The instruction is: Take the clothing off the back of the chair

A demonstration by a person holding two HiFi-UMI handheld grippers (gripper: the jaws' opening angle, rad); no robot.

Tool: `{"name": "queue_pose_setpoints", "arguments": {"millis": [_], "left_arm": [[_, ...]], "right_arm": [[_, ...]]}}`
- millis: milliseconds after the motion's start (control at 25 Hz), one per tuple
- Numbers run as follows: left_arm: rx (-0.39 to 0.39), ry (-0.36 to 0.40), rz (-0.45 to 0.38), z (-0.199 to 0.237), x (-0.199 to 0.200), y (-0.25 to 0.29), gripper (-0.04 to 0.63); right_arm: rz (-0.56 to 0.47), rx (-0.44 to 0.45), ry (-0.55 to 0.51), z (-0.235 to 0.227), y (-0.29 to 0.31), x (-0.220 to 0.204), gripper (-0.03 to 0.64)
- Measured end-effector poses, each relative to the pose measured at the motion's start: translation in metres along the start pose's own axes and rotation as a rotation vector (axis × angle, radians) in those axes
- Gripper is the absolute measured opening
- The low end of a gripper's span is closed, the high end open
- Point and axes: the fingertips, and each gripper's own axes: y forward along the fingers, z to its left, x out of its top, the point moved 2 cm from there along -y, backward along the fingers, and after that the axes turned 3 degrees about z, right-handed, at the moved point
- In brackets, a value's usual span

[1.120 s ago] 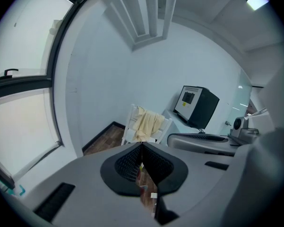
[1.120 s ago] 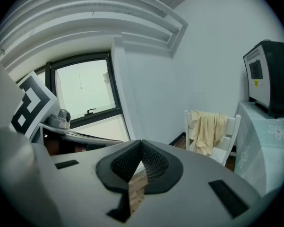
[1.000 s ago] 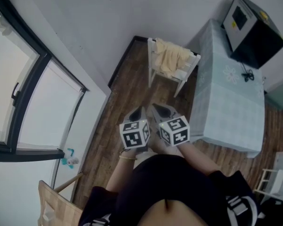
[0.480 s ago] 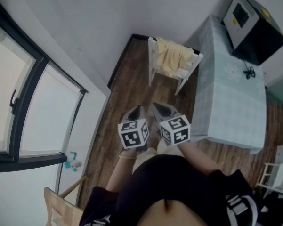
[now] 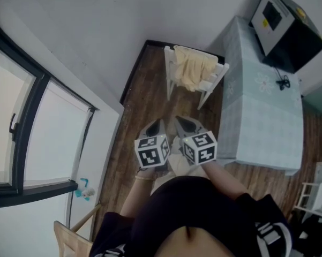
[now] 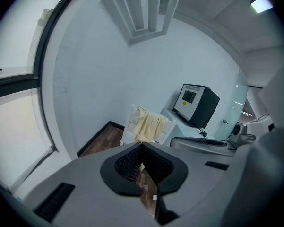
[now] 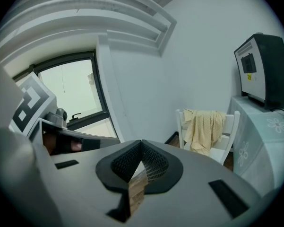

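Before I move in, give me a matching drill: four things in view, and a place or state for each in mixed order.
Things:
1. yellow clothing
2. white chair
3. black box
4. left hand-held gripper

Places or states:
A. on top of the table
B. shut, nothing between its jaws
C. draped over the chair back
D. standing beside the table

Pairs: 1-C, 2-D, 3-A, 4-B

No word or number can be read anywhere. The black box (image 5: 292, 36) on the table (image 5: 257, 106) carries a small yellow label (image 5: 271, 17) on its front panel, its dark print too small to make out in any view. The marker cubes (image 5: 152, 151) bear only black-and-white square patterns. White print on the person's dark sleeve (image 5: 270, 234) is cut off and illegible.
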Motion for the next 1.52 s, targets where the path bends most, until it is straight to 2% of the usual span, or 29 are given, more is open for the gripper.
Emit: {"name": "queue_pose_setpoints", "arguments": {"millis": [480, 1080, 1520], "left_arm": [[-0.042, 0.036, 0.010, -0.007, 0.060, 0.064, 0.003], [-0.110, 0.102, 0.034, -0.029, 0.126, 0.156, 0.003], [-0.154, 0.142, 0.066, -0.047, 0.144, 0.219, 0.003]], "right_arm": [[-0.041, -0.097, 0.023, -0.068, 0.030, 0.052, 0.014], [-0.065, -0.212, 0.056, -0.163, 0.067, 0.096, 0.014], [-0.049, -0.282, 0.085, -0.221, 0.085, 0.102, 0.014]]}}
